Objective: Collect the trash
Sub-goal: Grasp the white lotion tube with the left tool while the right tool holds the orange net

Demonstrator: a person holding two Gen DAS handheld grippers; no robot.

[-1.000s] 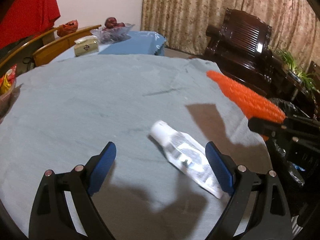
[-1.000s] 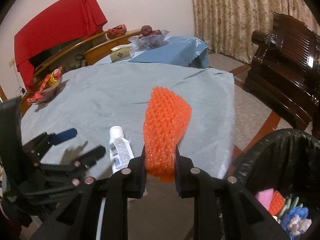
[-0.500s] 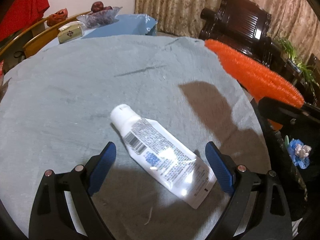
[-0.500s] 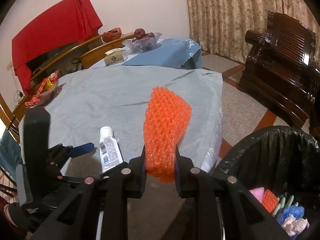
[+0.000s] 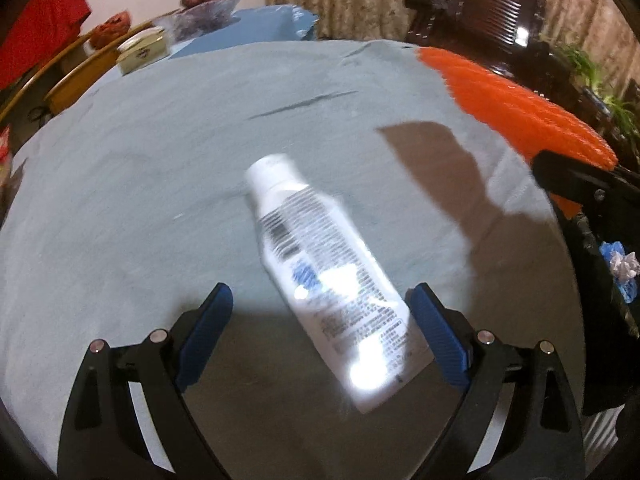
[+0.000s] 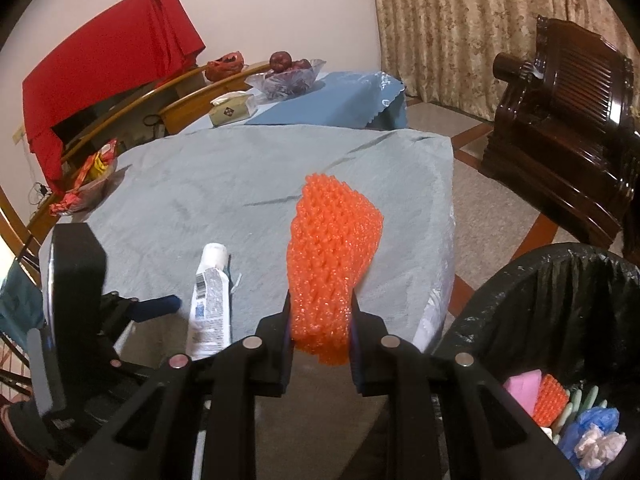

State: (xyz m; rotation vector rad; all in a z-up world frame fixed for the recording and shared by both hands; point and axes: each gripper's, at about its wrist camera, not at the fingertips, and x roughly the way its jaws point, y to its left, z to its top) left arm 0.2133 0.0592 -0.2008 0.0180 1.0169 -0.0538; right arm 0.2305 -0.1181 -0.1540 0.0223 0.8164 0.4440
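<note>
A white squeeze tube [image 5: 328, 276] lies flat on the grey tablecloth [image 5: 160, 168], cap pointing away, its flat end between my left gripper's open blue fingers. My left gripper [image 5: 320, 320] is open around the tube, not touching it. The tube also shows in the right wrist view [image 6: 211, 300]. My right gripper [image 6: 320, 316] is shut on an orange foam net sleeve [image 6: 332, 256] and holds it above the table's near edge. The sleeve also shows in the left wrist view [image 5: 516, 104]. A bin with a black bag [image 6: 560, 312] stands at the right, holding several pieces of trash.
A tissue box [image 6: 232, 109], a fruit bowl [image 6: 286, 74] and a blue-covered table [image 6: 332, 100] stand beyond the grey table. A snack basket [image 6: 86, 178] sits at its left edge. A dark wooden armchair [image 6: 568, 120] is at the right, wooden chairs at the left.
My left gripper has moved forward over the tube, which now lies between its fingers. My right gripper has drawn back slightly with the orange sleeve, showing more of the bin.
</note>
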